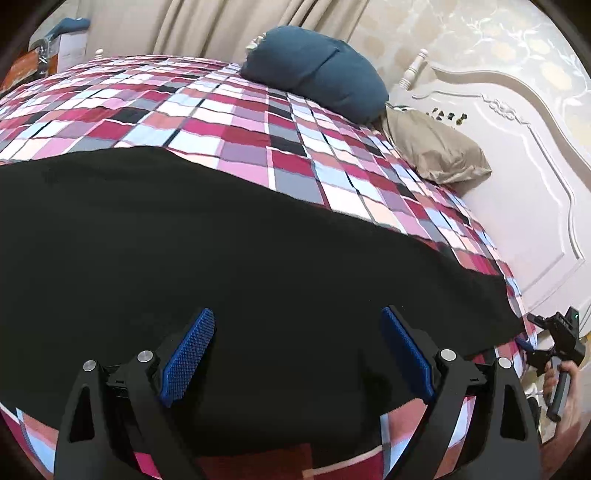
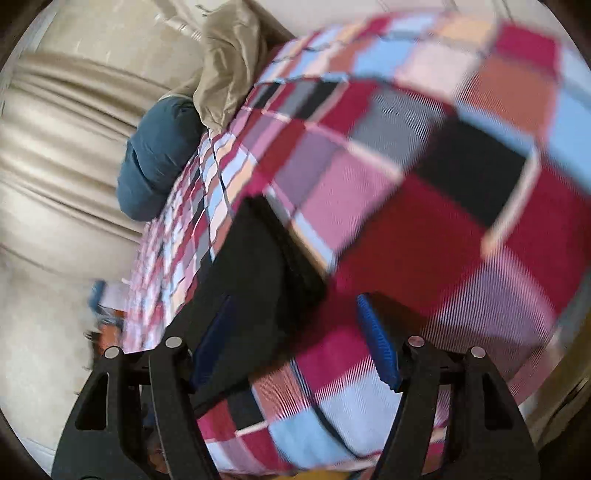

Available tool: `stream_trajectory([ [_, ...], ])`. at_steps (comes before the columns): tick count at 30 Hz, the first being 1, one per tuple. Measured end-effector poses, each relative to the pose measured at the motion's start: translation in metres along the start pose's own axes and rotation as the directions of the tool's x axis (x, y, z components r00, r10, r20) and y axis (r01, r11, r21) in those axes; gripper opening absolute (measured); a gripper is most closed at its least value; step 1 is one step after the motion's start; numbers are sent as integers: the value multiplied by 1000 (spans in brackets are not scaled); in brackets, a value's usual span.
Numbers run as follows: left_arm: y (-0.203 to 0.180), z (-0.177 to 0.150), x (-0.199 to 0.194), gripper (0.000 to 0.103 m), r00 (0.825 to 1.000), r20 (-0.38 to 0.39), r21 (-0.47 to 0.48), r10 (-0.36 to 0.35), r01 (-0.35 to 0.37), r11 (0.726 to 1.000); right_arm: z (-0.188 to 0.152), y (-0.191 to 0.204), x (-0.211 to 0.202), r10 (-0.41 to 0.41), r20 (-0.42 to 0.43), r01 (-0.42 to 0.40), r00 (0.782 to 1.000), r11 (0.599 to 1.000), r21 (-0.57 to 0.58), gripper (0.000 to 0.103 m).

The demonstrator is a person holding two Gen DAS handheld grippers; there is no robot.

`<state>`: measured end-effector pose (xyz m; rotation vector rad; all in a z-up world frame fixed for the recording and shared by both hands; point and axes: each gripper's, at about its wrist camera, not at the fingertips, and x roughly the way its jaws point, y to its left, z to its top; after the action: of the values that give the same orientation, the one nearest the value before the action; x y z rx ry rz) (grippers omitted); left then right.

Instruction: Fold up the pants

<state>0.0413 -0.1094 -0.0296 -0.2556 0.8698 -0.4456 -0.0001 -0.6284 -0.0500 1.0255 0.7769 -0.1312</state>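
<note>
**Black pants lying on the bed, both grippers wide apart**

The left gripper (image 1: 297, 356) is hanging low over the black pants (image 1: 221, 240). Its blue pads (image 1: 190, 356) are standing far apart and they are not pinching anything. The pants are lying flat across the near side of the bed cover (image 1: 229, 122), stretching from the left edge toward the right.

The right gripper (image 2: 295, 343) is sitting by the end of the pants near the bed's edge. Its jaws are spread too and holding nothing, though the cloth is lying close by its left pad. That picture is blurry, so I cannot tell if the pad is touching the cloth. In the left view, a hand (image 1: 559, 384) is holding this gripper off at the right, just past the end of the pants.

What could go wrong? A gripper might be grabbing the checked cover along with the pants, because both are soft and lying flat together. Then the cover would be lifting too, and the fold would be coming out crooked.

Farther back, a blue pillow (image 1: 317, 70) and a tan pillow (image 1: 436, 151) are resting by the white headboard (image 1: 517, 155). Beige curtains (image 1: 207, 26) are hanging behind the bed.
</note>
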Motion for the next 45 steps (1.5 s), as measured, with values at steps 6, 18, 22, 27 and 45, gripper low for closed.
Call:
stream_trajectory([
  [6, 2, -3, -7, 90, 1000, -5, -39, -3, 3, 999, -9, 4, 9, 37, 53, -37, 998, 999, 6, 59],
  [18, 13, -3, -17, 90, 1000, 5, -74, 8, -8, 997, 13, 43, 0, -22, 195, 56, 981, 984, -169, 8],
  [22, 9, -4, -17, 90, 1000, 10, -59, 3, -3, 998, 16, 25, 19, -72, 129, 86, 989, 990, -111, 8],
  [27, 13, -4, -17, 90, 1000, 3, -47, 14, -14, 999, -1, 8, 0, -72, 155, 78, 985, 996, -36, 20],
  [45, 55, 3, -51, 90, 990, 78, -96, 113, -106, 990, 7, 5, 28, -10, 146, 12, 989, 1000, -14, 9],
])
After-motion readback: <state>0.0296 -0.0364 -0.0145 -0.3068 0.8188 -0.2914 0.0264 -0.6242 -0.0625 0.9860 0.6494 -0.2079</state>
